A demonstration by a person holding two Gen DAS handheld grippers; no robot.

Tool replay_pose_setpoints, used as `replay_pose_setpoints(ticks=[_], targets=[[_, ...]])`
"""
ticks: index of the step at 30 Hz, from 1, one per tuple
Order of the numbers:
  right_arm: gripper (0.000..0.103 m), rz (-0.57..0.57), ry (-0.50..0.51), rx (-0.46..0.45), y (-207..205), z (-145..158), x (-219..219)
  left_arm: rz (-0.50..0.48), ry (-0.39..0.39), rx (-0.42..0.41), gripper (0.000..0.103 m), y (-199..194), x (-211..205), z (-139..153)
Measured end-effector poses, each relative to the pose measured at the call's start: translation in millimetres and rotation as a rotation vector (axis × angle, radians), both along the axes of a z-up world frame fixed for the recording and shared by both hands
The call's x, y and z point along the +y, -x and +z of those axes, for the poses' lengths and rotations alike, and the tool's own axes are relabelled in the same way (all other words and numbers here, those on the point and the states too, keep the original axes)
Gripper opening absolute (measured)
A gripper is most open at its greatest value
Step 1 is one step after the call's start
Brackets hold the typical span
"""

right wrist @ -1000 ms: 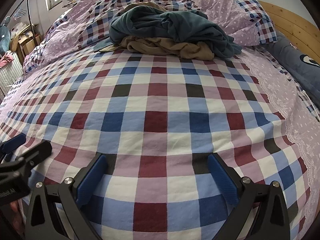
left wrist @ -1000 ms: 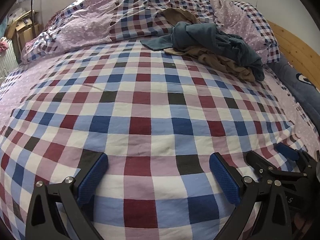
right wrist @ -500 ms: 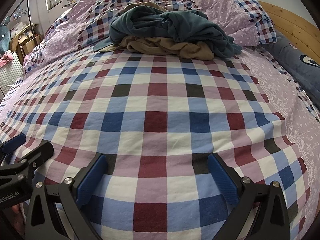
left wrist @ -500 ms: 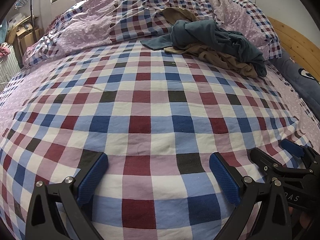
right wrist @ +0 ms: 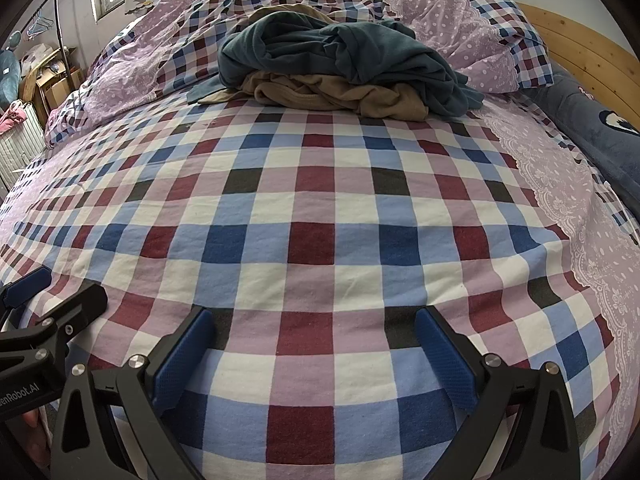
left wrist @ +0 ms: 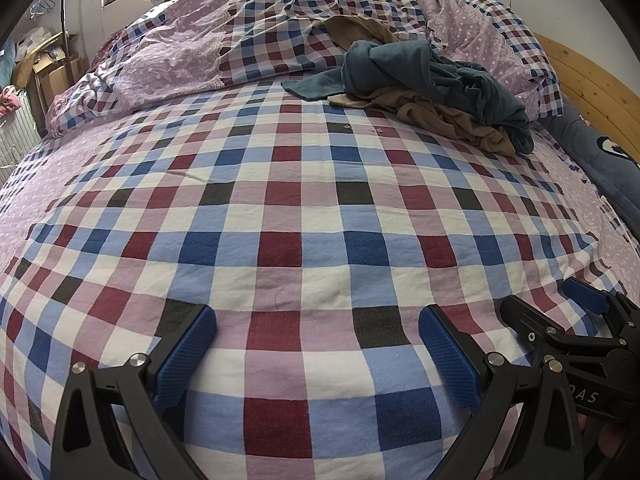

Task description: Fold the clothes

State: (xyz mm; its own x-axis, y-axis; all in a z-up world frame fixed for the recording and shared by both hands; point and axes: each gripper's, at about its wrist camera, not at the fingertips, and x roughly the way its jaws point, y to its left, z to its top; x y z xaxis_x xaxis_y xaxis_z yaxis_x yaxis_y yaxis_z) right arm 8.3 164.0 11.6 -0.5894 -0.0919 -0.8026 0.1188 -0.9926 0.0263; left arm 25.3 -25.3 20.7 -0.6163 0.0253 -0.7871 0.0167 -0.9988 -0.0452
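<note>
A heap of crumpled clothes lies at the far end of the bed: a teal garment (left wrist: 424,72) (right wrist: 340,52) on top of a tan one (left wrist: 452,120) (right wrist: 332,94). My left gripper (left wrist: 318,326) is open over the checked sheet near the foot of the bed, far from the heap, with nothing between its blue pads. My right gripper (right wrist: 314,324) is open too, also low over the sheet and holding nothing. Each gripper shows at the edge of the other's view, the right gripper (left wrist: 576,320) at lower right, the left gripper (right wrist: 48,304) at lower left.
The checked bed sheet (left wrist: 280,208) spreads flat between grippers and heap. A bunched duvet (left wrist: 192,60) and pillow (right wrist: 472,28) lie behind the clothes. A wooden bed frame (right wrist: 588,56) and dark blue blanket (left wrist: 608,164) run along the right. Boxes and a rack (left wrist: 48,72) stand left.
The left wrist view has tilted slightly, so the clothes heap sits a little lower and more of the far wall shows. Both grippers stay open; the right one has barely moved.
</note>
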Motion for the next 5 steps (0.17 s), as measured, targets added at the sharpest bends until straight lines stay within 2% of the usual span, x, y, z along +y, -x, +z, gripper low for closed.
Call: replay_pose_setpoints(ticks=[5], targets=[[0.103,0.001,0.000,0.000,0.0,0.3,0.1,0.001,0.002,-0.001,0.103,0.2,0.5,-0.1]])
